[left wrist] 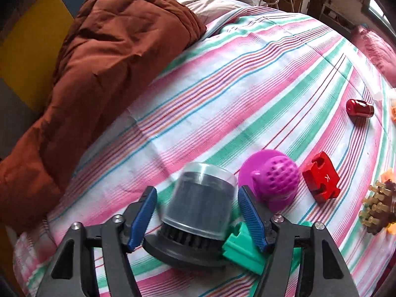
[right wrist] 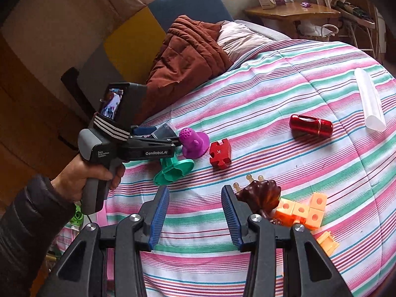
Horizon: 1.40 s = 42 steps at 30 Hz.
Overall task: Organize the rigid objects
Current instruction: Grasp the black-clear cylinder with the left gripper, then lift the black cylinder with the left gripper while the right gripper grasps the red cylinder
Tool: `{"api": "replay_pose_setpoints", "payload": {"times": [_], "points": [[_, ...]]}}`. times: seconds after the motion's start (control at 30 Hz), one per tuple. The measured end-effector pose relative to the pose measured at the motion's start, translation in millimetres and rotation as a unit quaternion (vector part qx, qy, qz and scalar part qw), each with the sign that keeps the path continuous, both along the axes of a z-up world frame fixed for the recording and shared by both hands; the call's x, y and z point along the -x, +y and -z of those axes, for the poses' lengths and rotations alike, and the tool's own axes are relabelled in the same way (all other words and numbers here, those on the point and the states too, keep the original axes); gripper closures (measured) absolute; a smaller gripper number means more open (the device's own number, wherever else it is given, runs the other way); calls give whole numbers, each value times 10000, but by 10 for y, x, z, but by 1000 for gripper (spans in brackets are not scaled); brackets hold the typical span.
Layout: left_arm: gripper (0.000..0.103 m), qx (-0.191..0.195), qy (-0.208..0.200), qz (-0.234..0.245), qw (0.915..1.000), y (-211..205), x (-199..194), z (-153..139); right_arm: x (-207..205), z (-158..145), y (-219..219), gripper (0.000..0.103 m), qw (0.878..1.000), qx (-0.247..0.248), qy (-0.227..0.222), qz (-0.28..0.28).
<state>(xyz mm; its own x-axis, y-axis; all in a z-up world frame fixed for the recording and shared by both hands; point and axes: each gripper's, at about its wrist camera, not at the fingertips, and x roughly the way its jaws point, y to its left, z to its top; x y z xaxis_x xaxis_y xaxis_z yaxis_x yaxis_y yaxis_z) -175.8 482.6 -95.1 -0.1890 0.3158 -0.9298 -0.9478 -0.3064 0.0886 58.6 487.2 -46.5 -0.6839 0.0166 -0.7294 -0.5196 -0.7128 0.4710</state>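
Note:
My left gripper (left wrist: 198, 212) is open, its blue fingers on either side of a black brush with a clear domed cap (left wrist: 196, 205) that lies on the striped bed; neither finger touches it. A green plastic piece (left wrist: 243, 248) lies against the right finger. A purple perforated toy (left wrist: 271, 178) and a red puzzle piece marked K (left wrist: 321, 180) lie just right. My right gripper (right wrist: 195, 210) is open and empty above the bedspread, with a brown shell-shaped brush (right wrist: 259, 195) by its right finger. In the right wrist view the left gripper (right wrist: 158, 136) hides the capped brush.
A red metallic cylinder (right wrist: 311, 125) and a clear tube (right wrist: 370, 101) lie farther right. Orange cubes (right wrist: 303, 212) sit beside the brown brush. A brown quilt (left wrist: 104, 69) is heaped along the bed's left side. A wooden table (right wrist: 292, 11) stands behind the bed.

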Motion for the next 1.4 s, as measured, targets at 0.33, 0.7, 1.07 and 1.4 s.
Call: {"api": "replay_pose_setpoints", "payload": {"times": [0.33, 0.7, 1.07, 1.4], "points": [[55, -390, -610, -349, 9968, -645, -375, -11, -50, -24, 61, 59, 9999, 29, 56, 160], [44, -818, -1525, -1123, 9785, -1216, -738, -67, -91, -13, 132, 59, 9988, -219, -46, 428], [51, -985, -1978, -1963, 9553, -1609, -725, -128, -152, 31, 279, 59, 9971, -126, -47, 748], [58, -766, -1073, -1673, 9770, -1802, -1128, -116, -448, -84, 543, 59, 9898, -82, 305, 1391]]}}
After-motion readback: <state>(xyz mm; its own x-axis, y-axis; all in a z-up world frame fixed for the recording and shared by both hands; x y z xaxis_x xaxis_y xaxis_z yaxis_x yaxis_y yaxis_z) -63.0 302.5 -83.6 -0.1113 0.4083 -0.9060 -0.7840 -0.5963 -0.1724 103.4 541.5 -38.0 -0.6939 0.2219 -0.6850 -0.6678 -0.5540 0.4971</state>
